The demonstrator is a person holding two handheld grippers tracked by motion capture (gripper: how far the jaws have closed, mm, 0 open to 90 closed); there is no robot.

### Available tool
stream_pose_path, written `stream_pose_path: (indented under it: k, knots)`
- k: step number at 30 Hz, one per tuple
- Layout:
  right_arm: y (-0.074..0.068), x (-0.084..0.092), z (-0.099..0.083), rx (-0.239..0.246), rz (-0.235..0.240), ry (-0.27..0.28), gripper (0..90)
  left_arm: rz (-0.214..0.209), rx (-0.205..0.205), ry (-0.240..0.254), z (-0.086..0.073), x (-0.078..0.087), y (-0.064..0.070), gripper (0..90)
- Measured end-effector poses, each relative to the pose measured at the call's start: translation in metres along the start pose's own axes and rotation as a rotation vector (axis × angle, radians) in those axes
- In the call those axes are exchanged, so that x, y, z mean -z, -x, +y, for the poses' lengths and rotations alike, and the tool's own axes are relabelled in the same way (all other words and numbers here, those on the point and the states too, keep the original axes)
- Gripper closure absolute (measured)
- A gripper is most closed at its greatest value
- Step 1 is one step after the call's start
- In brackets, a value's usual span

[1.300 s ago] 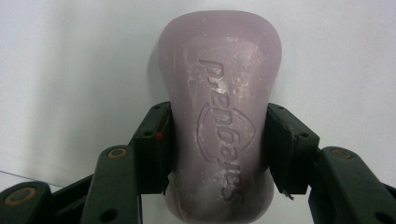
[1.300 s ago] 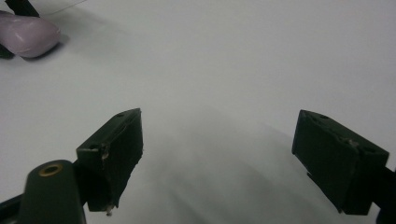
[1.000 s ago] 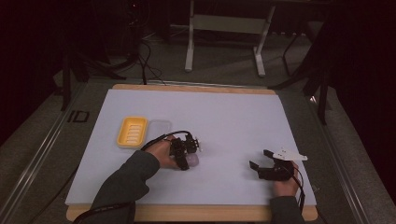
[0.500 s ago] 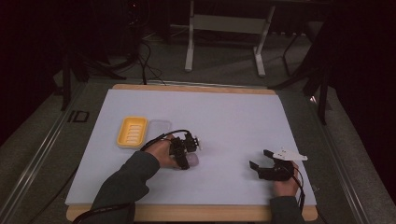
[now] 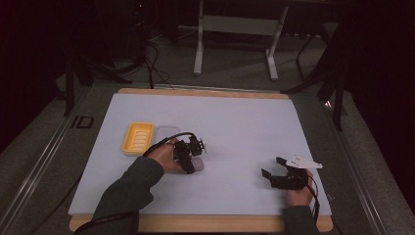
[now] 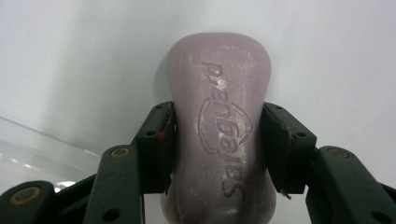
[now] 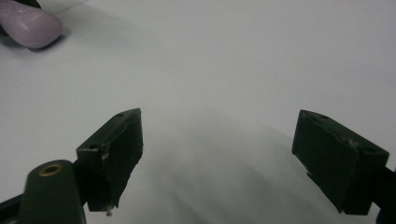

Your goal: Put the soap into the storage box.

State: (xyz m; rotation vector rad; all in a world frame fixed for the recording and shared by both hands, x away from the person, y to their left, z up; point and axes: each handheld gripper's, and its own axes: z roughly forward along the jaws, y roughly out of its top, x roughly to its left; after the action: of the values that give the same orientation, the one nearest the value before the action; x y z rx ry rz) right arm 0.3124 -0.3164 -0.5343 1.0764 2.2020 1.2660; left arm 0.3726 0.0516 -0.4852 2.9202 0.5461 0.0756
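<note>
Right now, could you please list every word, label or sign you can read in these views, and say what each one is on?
"ID": pale letters on the grey floor left of the table, in the high view.
Embossed brand word under an oval emblem, upside down, on the lilac soap bar clamped by the left gripper: it seems to end in "...guards", but the letters are too worn to read with certainty.
I can read no other text.
</note>
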Motion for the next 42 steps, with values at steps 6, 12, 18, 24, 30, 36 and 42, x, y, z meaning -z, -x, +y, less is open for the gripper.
stream_pose_path:
  k: [6,12,18,24,30,36,42]
  knots:
    - [0.0,0.0,0.0,0.0,0.0,0.0,16.0,0.006,0.002,0.006,-0.002,0.001,-0.001,49.1]
    - [0.0,0.0,0.0,-0.001,0.0,0.001,16.1,0.004,0.012,0.024,-0.003,0.005,-0.003,49.1]
    - [0.0,0.0,0.0,0.0,0.0,0.001,16.1,0.0,0.027,0.023,-0.007,0.007,-0.007,49.1]
    - [0.0,0.0,0.0,0.0,0.0,0.001,16.1,0.0,0.042,0.029,-0.011,0.01,-0.011,49.1]
    - [0.0,0.0,0.0,0.001,-0.001,0.0,16.1,-0.012,0.059,0.026,-0.014,0.011,-0.015,49.1]
    - [0.0,0.0,0.0,0.0,0.0,0.0,16.1,-0.008,0.08,0.033,-0.018,0.012,-0.019,49.1]
    - [0.0,0.0,0.0,0.001,-0.001,0.0,16.0,-0.01,0.093,0.04,-0.021,0.014,-0.023,49.2]
